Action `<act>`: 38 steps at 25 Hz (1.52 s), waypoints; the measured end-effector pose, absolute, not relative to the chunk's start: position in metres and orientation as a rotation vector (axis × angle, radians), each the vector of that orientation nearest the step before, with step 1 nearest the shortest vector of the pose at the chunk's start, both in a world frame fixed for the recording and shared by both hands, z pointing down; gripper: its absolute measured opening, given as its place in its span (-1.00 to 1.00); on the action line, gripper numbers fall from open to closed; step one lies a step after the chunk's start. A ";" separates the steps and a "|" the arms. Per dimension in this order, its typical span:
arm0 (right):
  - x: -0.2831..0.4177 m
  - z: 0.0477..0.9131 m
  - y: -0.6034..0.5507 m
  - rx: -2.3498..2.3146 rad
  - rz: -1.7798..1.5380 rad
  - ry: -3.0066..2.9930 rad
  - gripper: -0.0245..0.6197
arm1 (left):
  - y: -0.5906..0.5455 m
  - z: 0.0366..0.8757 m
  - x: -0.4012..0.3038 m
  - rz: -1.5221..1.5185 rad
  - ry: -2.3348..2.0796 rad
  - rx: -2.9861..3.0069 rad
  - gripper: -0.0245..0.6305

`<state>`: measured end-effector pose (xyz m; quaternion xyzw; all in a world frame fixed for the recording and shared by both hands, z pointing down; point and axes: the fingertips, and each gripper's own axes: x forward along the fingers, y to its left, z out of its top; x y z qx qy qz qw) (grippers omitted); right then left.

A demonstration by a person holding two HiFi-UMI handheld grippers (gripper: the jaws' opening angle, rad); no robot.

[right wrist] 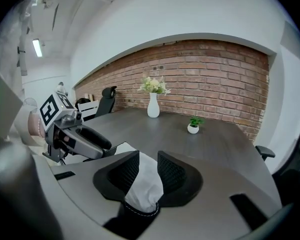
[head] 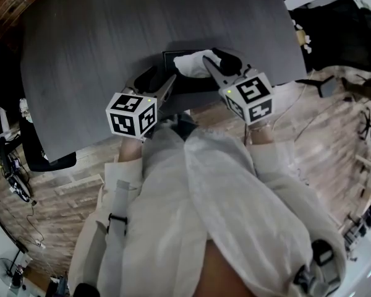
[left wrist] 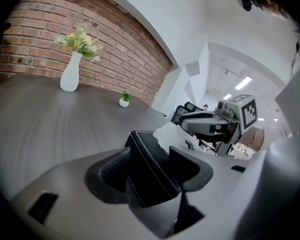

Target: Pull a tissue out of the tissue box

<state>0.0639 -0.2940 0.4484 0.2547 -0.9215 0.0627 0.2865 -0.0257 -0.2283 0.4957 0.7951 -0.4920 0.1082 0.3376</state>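
The black tissue box sits on the dark grey table, close to the edge nearest the person holding the tools. A white tissue sticks up out of its top.

The right gripper has its two ribbed black pads pinched on that tissue, and the cloth bunches between them just above the stitched rim of the box opening. The left gripper is on the other side of the box with its jaws spread wide. One stitched corner of the box stands between them, and I can't see the pads pressing on it. The two tools face each other across the box, close together.

Farther back on the table, near the brick wall, stand a tall white vase of pale flowers and a small potted plant, well apart from the box. Black office chairs stand round the table.
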 end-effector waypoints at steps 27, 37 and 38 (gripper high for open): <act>0.026 0.475 -0.248 0.265 0.097 -2.353 -0.34 | -0.225 0.509 -0.013 0.135 -1.165 2.034 -0.24; 0.026 0.466 -0.239 0.323 0.101 -2.377 -0.74 | -0.225 0.508 -0.015 0.179 -1.194 2.067 -0.24; 0.027 0.465 -0.239 0.330 0.098 -2.376 -0.77 | -0.226 0.507 -0.015 0.190 -1.201 2.079 -0.25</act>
